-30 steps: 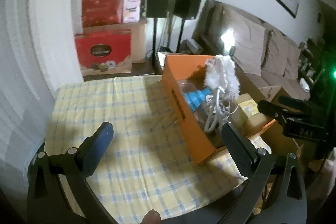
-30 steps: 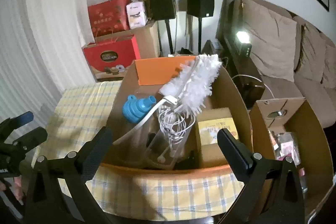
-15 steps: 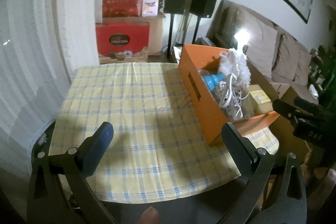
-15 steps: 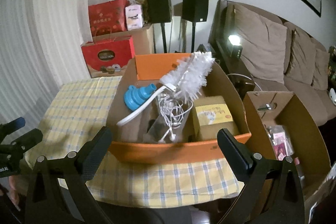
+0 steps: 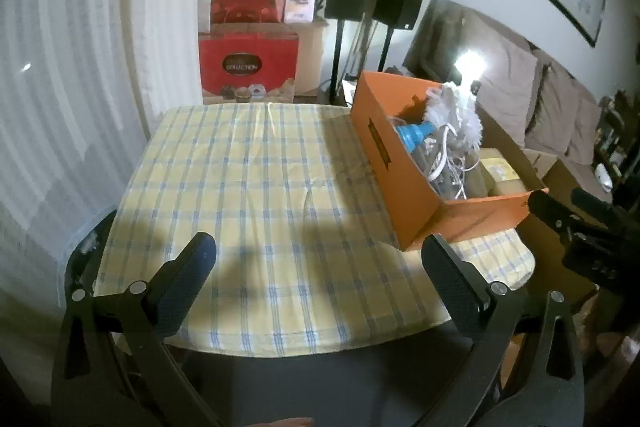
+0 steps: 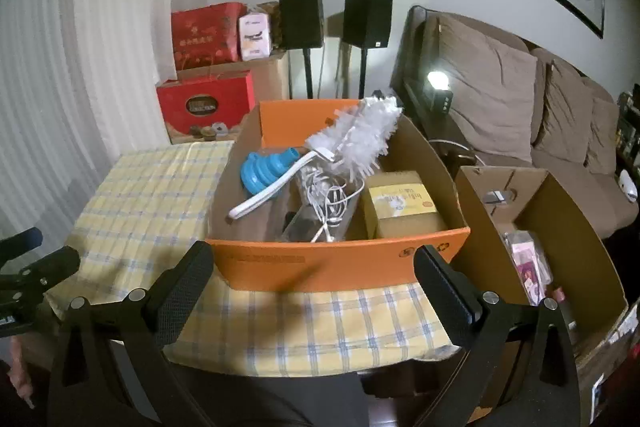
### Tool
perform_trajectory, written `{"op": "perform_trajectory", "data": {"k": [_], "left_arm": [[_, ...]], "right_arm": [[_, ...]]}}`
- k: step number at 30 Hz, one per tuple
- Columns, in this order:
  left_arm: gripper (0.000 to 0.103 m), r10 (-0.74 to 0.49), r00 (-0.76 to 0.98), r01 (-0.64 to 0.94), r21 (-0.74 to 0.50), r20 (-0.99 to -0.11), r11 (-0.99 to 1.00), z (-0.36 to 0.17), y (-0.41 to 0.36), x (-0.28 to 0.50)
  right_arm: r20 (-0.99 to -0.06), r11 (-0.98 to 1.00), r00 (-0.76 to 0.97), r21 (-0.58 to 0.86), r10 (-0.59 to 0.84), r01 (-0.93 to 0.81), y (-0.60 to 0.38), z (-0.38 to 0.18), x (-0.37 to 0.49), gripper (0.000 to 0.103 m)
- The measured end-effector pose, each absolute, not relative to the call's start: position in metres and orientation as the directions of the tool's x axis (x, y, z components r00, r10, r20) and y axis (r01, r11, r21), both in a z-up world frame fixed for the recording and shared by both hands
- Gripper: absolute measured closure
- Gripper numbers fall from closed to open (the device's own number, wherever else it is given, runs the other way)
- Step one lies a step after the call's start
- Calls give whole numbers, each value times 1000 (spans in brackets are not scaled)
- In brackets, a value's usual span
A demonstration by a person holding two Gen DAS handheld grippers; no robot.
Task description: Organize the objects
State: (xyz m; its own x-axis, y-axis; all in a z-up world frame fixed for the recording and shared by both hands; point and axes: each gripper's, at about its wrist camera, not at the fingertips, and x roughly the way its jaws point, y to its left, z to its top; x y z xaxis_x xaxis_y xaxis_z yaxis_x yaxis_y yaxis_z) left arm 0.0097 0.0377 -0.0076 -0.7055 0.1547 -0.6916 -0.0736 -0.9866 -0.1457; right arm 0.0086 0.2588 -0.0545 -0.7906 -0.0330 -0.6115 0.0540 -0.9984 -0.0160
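Observation:
An orange cardboard box (image 6: 340, 263) (image 5: 404, 187) stands on the right part of a table with a yellow checked cloth (image 5: 256, 195) (image 6: 152, 195). Inside lie a white duster brush (image 6: 360, 139), a blue collapsible funnel (image 6: 260, 175), tangled white cables (image 6: 332, 199) and a yellow-topped carton (image 6: 400, 203). My right gripper (image 6: 314, 281) is open, held off the table's near edge in front of the box. My left gripper (image 5: 320, 267) is open over the cloth's near edge, left of the box, nothing between its fingers.
A brown open carton (image 6: 560, 227) with small items stands on the floor right of the table. Red gift boxes (image 5: 248, 63), two black speakers on stands (image 6: 332, 19) and a sofa (image 6: 520, 107) line the far wall. A white curtain (image 5: 80, 67) hangs at left.
Both grippers have pulled back from the table and risen; the box and cloth look farther and more of the table's near edge shows. Nothing on the table moved.

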Motion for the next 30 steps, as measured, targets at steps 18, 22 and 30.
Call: {"op": "perform_trajectory", "data": {"k": [18, 22, 30], "left_arm": [[0, 143, -714, -64, -139, -685, -988, -13, 37, 20], [0, 150, -718, -63, -150, -680, -987, -13, 36, 20], [0, 128, -729, -44, -141, -672, -989, -12, 33, 21]], "right_arm": [[-628, -997, -778, -30, -39, 74, 244, -62, 16, 2], [-625, -996, -778, -16, -57, 87, 239, -63, 17, 1], [-629, -997, -775, -10, -51, 74, 239, -65, 17, 0]]}}
